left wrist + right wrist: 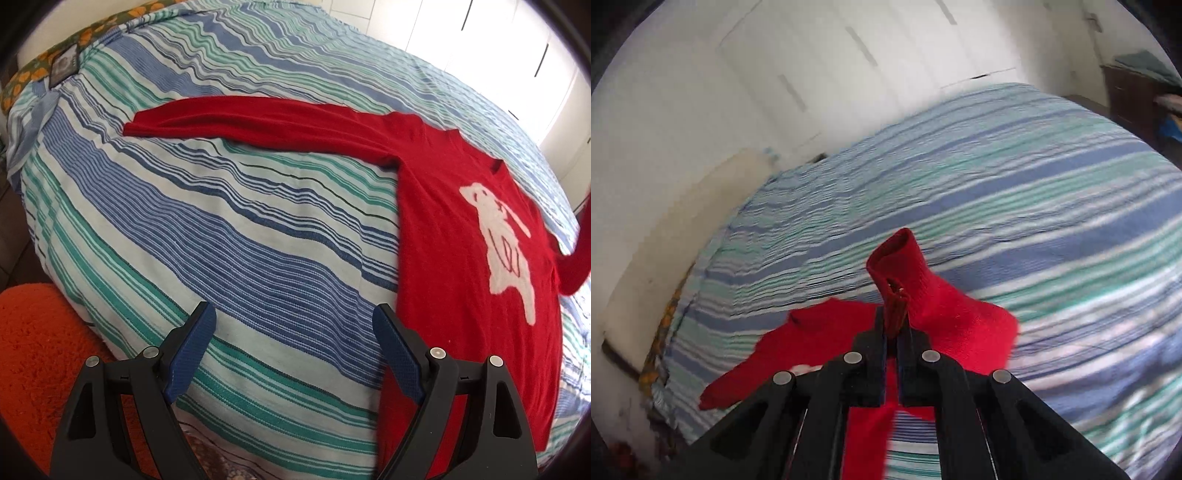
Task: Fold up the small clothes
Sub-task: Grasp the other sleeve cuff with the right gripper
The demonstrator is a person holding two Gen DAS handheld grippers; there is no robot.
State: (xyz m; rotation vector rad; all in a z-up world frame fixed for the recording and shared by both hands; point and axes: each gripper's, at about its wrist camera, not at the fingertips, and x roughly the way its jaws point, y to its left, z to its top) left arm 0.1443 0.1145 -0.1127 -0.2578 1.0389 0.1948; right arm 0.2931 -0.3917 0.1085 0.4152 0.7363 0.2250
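A small red sweater (pixel 461 229) with a white rabbit figure lies flat on the striped bedspread (pixel 221 229). Its one sleeve (pixel 258 118) stretches out to the far left. My left gripper (pixel 295 321) is open and empty, hovering above the bedspread just left of the sweater's hem. My right gripper (pixel 894 325) is shut on the other red sleeve (pixel 916 280) and holds it lifted off the bed. The cuff sticks up past the fingertips. That raised sleeve also shows at the right edge of the left wrist view (pixel 576 258).
An orange fluffy rug (pixel 37 332) lies beside the bed at lower left. A floral pillow edge (pixel 40 70) is at the far left. White wardrobe doors (pixel 849 55) stand beyond the bed. A dark shelf (pixel 1137 99) stands at far right.
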